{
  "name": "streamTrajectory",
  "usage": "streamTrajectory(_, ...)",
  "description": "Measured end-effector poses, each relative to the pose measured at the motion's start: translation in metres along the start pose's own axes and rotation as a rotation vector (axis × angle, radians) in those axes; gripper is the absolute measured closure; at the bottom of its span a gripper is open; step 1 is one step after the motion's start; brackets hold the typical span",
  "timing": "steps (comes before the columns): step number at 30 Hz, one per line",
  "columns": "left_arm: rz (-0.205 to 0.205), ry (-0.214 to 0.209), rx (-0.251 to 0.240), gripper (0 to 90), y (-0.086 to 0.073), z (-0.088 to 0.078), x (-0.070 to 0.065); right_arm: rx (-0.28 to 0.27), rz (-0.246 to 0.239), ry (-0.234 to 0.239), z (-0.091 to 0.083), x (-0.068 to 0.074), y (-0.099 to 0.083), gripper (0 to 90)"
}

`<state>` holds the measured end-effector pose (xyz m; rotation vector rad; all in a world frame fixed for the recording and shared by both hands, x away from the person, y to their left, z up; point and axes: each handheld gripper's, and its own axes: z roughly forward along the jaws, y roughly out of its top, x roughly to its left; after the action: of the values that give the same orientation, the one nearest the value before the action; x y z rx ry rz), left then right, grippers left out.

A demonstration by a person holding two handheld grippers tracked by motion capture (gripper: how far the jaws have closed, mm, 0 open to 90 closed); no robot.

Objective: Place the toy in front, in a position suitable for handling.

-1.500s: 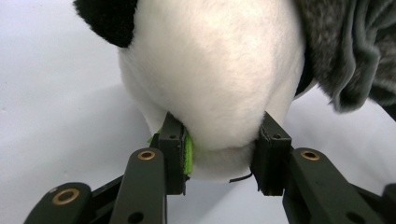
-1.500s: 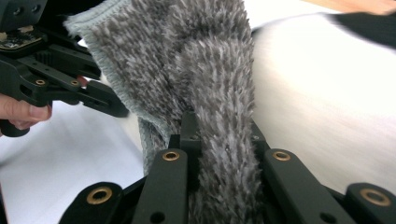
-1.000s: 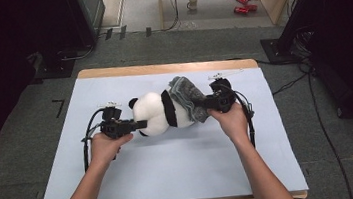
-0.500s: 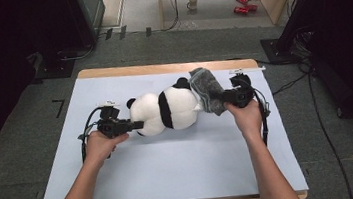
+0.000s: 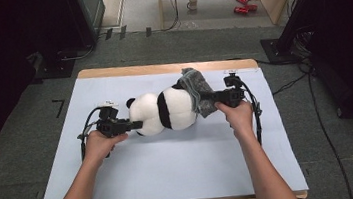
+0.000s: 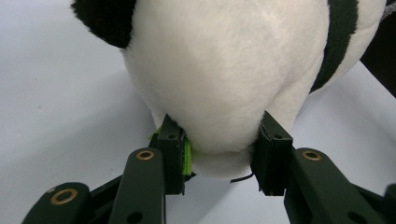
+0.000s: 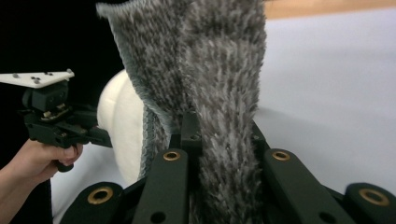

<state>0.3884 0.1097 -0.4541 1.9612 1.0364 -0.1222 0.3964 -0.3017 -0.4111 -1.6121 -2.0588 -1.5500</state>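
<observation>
Gripping panda [image 5: 166,112], jaws pinching grey sock [image 7: 219,84]

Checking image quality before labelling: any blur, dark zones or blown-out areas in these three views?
High view: table evenly lit, surroundings fall to black at both sides, overall slightly soft. Left gripper view: panda plush bright and a little soft up close, its white fur short on detail; left gripper sharp. Right gripper view: grey fuzzy cloth crisp, upper left background black, right gripper dark but readable.
</observation>
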Motion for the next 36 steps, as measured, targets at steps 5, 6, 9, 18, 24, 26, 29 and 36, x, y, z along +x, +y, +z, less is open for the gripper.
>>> streamTrajectory(5, -0.016, 0.007, 0.000, 60.7, 0.000, 0.001, -0.001, 0.048, 0.002, -0.036, 0.008, -0.004, -0.006, 78.4)
streamTrajectory(6, -0.014, 0.008, 0.000, 60.8, 0.000, 0.001, -0.002, 0.055, 0.003, -0.045, 0.008, -0.004, -0.007, 78.5)
streamTrajectory(9, -0.020, 0.010, -0.001, 60.8, 0.000, 0.001, -0.002, 0.089, 0.001, -0.082, 0.011, -0.006, -0.011, 78.5)
streamTrajectory(18, -0.030, 0.006, 0.002, 60.8, 0.000, 0.001, -0.001, 0.225, 0.016, -0.163, 0.035, -0.021, -0.031, 78.6)
streamTrajectory(24, -0.036, 0.001, 0.000, 60.7, 0.000, 0.001, 0.000, 0.269, 0.007, -0.222, 0.036, -0.028, -0.035, 78.4)
streamTrajectory(26, -0.038, 0.000, -0.001, 60.7, 0.001, 0.001, 0.000, 0.272, 0.010, -0.231, 0.035, -0.028, -0.035, 78.3)
streamTrajectory(29, -0.042, -0.002, 0.002, 60.8, 0.001, 0.001, 0.001, 0.243, 0.006, -0.237, 0.027, -0.027, -0.031, 78.4)
streamTrajectory(36, -0.039, -0.001, 0.001, 60.7, 0.001, 0.001, 0.000, 0.085, 0.005, -0.207, -0.007, -0.019, -0.013, 78.4)
